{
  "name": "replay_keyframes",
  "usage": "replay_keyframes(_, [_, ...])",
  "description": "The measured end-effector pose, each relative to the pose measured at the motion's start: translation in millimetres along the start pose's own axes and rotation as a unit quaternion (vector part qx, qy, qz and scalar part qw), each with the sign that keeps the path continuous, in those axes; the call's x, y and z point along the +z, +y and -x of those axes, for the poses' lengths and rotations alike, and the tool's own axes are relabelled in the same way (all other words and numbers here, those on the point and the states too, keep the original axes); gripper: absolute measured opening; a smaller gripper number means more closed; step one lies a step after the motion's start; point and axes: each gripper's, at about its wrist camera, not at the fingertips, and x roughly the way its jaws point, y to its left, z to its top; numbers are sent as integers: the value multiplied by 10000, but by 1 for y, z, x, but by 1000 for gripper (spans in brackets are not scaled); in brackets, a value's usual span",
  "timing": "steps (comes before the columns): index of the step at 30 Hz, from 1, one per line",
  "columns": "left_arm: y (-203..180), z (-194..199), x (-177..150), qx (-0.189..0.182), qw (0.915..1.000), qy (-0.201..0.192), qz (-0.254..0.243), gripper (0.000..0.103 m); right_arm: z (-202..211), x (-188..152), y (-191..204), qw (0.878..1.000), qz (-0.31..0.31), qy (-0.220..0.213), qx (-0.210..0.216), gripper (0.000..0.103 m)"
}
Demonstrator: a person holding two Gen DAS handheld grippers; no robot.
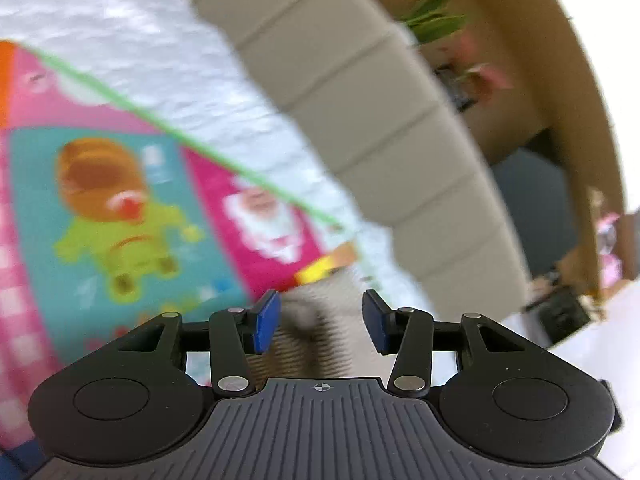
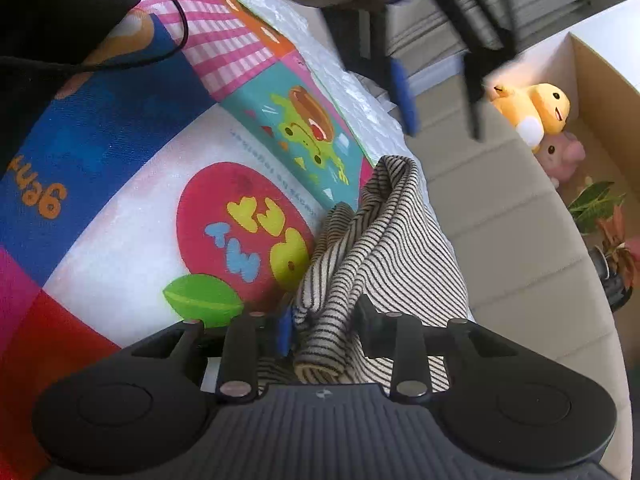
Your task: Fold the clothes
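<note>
A beige garment with thin black stripes lies bunched on the colourful play mat near its right edge. My right gripper is shut on the near end of this garment, with fabric filling the gap between its fingers. In the right wrist view my left gripper hovers blurred above the far end of the garment, jaws apart. The left wrist view is blurred: the left gripper stands open, with the striped garment just below and between its blue pads.
A beige padded ledge runs along the mat's right side. Beyond it stand a cardboard box with a yellow plush toy and a plant. A black cable crosses the mat's far left. White textured sheet borders the mat.
</note>
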Motion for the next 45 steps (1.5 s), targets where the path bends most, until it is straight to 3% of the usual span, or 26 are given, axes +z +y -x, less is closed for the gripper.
replay_keyframes(3, [-21,-20,0,-196,9998,49,91,48,1,0,3,10000,42,-46,18,39])
replay_keyframes(6, [-26,-45,-6,-140,9993,241,247,48,1,1,5,9999,85,-93,35,45])
replay_keyframes(7, [-21,-55,-11,43,9991,321,256,48,2,1,6,9999,99,-108,41,48])
replay_keyframes(8, [-15,-65,-17,256,9985,404,257,44,3,1,5,9998,108,-158,45,54])
replay_keyframes(9, [-6,-72,-21,440,9976,490,226,32,9,-1,1,9995,107,-282,46,66])
replay_keyframes(11, [10,-73,-22,441,9973,532,261,19,19,-4,-7,9985,106,-531,47,84])
replay_keyframes(14, [25,-73,-21,351,9971,559,389,17,36,-9,-24,9955,135,-908,-222,103])
replay_keyframes(19, [12,-75,-24,477,9973,560,-78,18,45,-13,-71,9935,-595,-952,-210,103])
replay_keyframes(21, [12,-73,-24,467,9973,564,-90,18,34,-16,-89,9899,-1187,-774,-44,103])
replay_keyframes(24, [14,-71,-24,430,9974,571,-28,18,3,-20,-112,9743,-2211,-298,314,103])
replay_keyframes(26, [14,-71,-24,425,9975,573,-27,18,-33,-30,-109,9622,-2582,515,696,103])
replay_keyframes(28, [15,-71,-24,424,9973,597,-28,18,-48,-43,-108,9446,-3096,628,894,103])
replay_keyframes(33, [16,-72,-25,428,9970,630,-145,18,-38,-45,-117,9359,-3330,661,945,103])
replay_keyframes(38, [16,-72,-23,448,9968,612,-234,18,-38,-68,-163,8815,-4598,445,974,103])
replay_keyframes(45, [16,-70,-24,352,9979,506,-205,19,-78,-128,-151,7752,-6123,983,1199,103])
